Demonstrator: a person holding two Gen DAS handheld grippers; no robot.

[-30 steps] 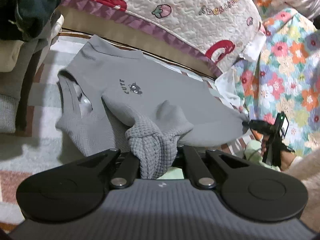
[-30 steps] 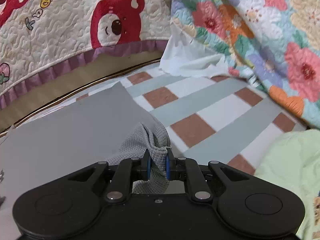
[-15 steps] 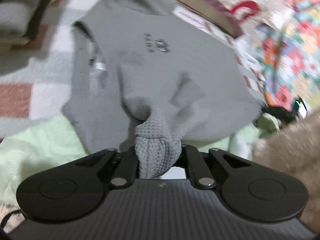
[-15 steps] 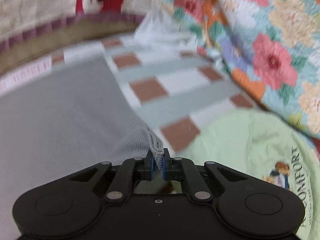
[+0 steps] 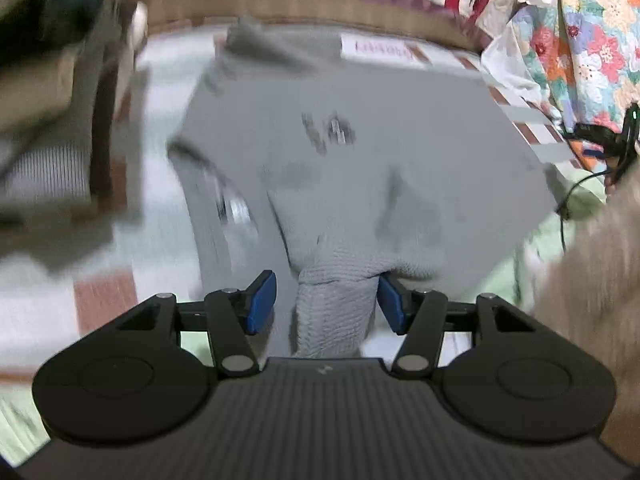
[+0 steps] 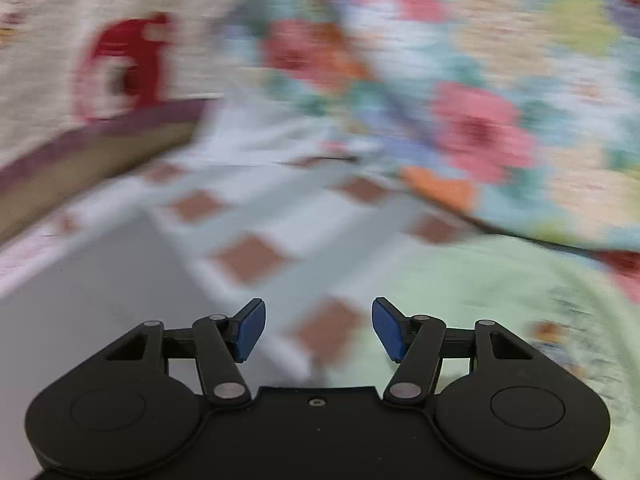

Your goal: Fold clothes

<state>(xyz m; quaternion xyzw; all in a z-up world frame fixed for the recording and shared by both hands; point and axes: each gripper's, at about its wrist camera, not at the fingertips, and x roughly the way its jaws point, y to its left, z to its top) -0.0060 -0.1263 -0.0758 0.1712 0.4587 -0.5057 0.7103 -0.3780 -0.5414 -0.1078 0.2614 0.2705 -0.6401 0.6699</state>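
Observation:
A grey waffle-knit shirt (image 5: 360, 152) with a small dark print lies spread on the checked bed cover in the left wrist view. A bunched fold of it (image 5: 336, 304) sits loose between the blue pads of my left gripper (image 5: 327, 302), which is open. My right gripper (image 6: 319, 330) is open too, with nothing between its pads (image 6: 250, 330). The grey shirt's edge (image 6: 92, 300) lies to the left of the right gripper. The right gripper shows in the left wrist view as a dark shape at the far right (image 5: 616, 142). Both views are blurred.
A checked cover (image 6: 280, 224) in white, grey-green and brown runs under everything. A bear-print quilt (image 6: 80, 60) stands at the back, a floral quilt (image 6: 480, 100) on the right. A pale green cloth (image 6: 500, 292) lies near right. Stacked clothes (image 5: 44, 80) sit far left.
Both grippers have opened and let go of the grey shirt. The shirt's right corner has dropped away from the right gripper. Both cameras moved, blurring the views.

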